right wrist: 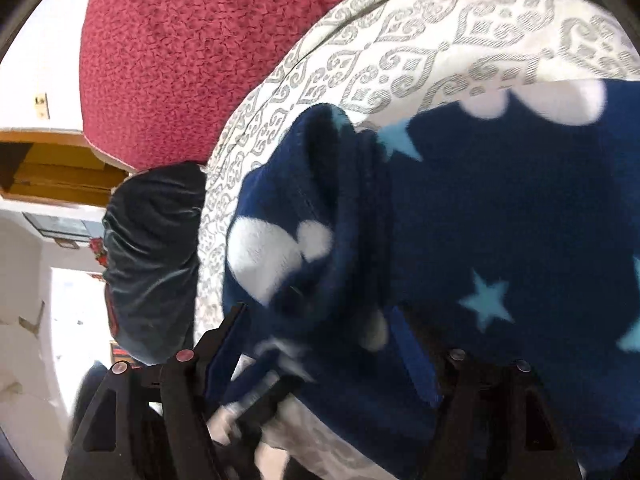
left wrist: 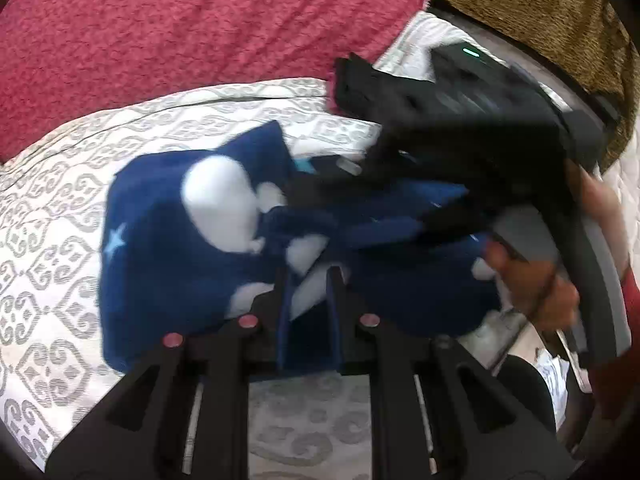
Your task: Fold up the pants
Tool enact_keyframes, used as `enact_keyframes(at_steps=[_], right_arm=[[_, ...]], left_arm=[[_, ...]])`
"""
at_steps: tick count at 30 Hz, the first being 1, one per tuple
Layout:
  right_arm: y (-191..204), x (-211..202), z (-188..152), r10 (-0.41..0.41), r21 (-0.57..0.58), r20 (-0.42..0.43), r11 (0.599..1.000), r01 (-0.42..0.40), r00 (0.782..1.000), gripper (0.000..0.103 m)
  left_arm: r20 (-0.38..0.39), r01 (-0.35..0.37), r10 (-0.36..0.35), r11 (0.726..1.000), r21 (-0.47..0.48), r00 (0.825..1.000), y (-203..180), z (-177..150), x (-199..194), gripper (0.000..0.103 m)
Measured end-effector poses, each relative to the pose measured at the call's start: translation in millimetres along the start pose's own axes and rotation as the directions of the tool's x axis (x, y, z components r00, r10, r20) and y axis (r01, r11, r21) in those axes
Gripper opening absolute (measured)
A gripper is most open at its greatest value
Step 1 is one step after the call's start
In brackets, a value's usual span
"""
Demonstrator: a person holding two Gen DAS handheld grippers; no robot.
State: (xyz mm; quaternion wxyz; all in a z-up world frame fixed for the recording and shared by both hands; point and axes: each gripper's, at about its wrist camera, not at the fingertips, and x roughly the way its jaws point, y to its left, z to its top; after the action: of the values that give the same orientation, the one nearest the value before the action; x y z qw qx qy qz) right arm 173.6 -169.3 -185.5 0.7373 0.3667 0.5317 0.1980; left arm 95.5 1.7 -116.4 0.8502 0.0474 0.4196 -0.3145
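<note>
Navy fleece pants [left wrist: 168,248] with white clouds and pale blue stars lie bunched on the patterned bed cover [left wrist: 48,220]. My left gripper [left wrist: 310,292] is shut on a fold of the pants near their lower edge, with blue cloth pinched in the narrow gap. In the right wrist view the pants [right wrist: 500,208] fill the frame. My right gripper [right wrist: 324,336] stands wide open, a bulge of cloth between its jaws, unpinched. From the left wrist view, the right gripper's black housing [left wrist: 480,128] reaches in from the upper right, held by a hand [left wrist: 532,284]. Everything is motion-blurred.
A red fuzzy blanket [left wrist: 180,20] covers the far side of the bed, beside a brown one [left wrist: 540,20]. A dark shiny bundle [right wrist: 152,260] sits at the bed's edge. Beyond it are a wooden shelf [right wrist: 52,168] and white walls.
</note>
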Motion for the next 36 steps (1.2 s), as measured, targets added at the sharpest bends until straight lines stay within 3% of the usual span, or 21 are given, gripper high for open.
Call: enact_keyframes(at_steps=[4,6,8,10,12,14,20,28,33,35,36], right_arm=[[8.3,14.8,13.7,-0.044,0.032,-0.02,0.999,0.044,0.999,0.075],[12.4,15.8,15.1,-0.064,0.027,-0.026,0.998,0.065,0.998,0.075],[14.1,10.8,12.6,-0.075,0.005,-0.014,0.997,0.075,0.997,0.074],[14.1,1.0,9.6,-0.116,-0.007,0.028,0.993,0.116,0.993,0.074],[15.2,-10.9,4.5,-0.138,-0.041,0.074,0.989,0.141,0.988,0.075],[13.8,-16.2,-0.8,-0.145,-0.062,0.064,0.987,0.149,0.987,0.074],[-14.9,-7.8,-12.4,-0.012,0.063,-0.07,0.998,0.017,0.997,0.075],[-1.4,31.0,17.1,0.109,0.088,-0.112,0.991,-0.099,0.988,0.078],[13.6,60.5,35.6,0.07,0.081,-0.134,0.995,-0.059,0.989,0.079],[24.0,57.1,31.0,0.028,-0.006,-0.117,1.0,-0.029,0.993,0.062],[30.0,54.0,28.6,-0.013,-0.055,-0.096,0.998,0.008,0.995,0.031]], left_arm=[[-0.021,-0.027,0.028,0.999,0.043,0.999,-7.8,-1.2,4.4,0.017],[-0.01,-0.03,0.03,0.999,0.031,0.999,-3.4,-0.4,-1.7,0.022],[0.004,-0.037,0.037,0.999,0.003,0.999,6.8,-0.8,-9.7,0.037],[0.021,-0.042,0.043,0.999,-0.028,0.999,19.4,-3.4,-16.8,0.043],[0.025,-0.056,0.058,0.998,-0.042,0.998,29.3,-4.3,-20.8,0.044],[0.024,-0.077,0.078,0.996,-0.042,0.997,36.3,-3.5,-20.3,0.044],[0.021,-0.096,0.098,0.992,-0.081,0.995,53.9,-4.9,-16.2,0.05],[-0.018,-0.083,0.083,0.995,-0.046,0.996,51.6,-10.0,-3.0,0.057],[-0.023,-0.054,0.055,0.998,0.01,0.998,38.5,-13.1,-3.6,0.059],[-0.027,-0.063,0.064,0.998,0.027,0.998,36.7,-14.4,-3.7,0.059],[-0.029,-0.068,0.068,0.997,0.028,0.997,37.4,-14.2,-3.9,0.059]])
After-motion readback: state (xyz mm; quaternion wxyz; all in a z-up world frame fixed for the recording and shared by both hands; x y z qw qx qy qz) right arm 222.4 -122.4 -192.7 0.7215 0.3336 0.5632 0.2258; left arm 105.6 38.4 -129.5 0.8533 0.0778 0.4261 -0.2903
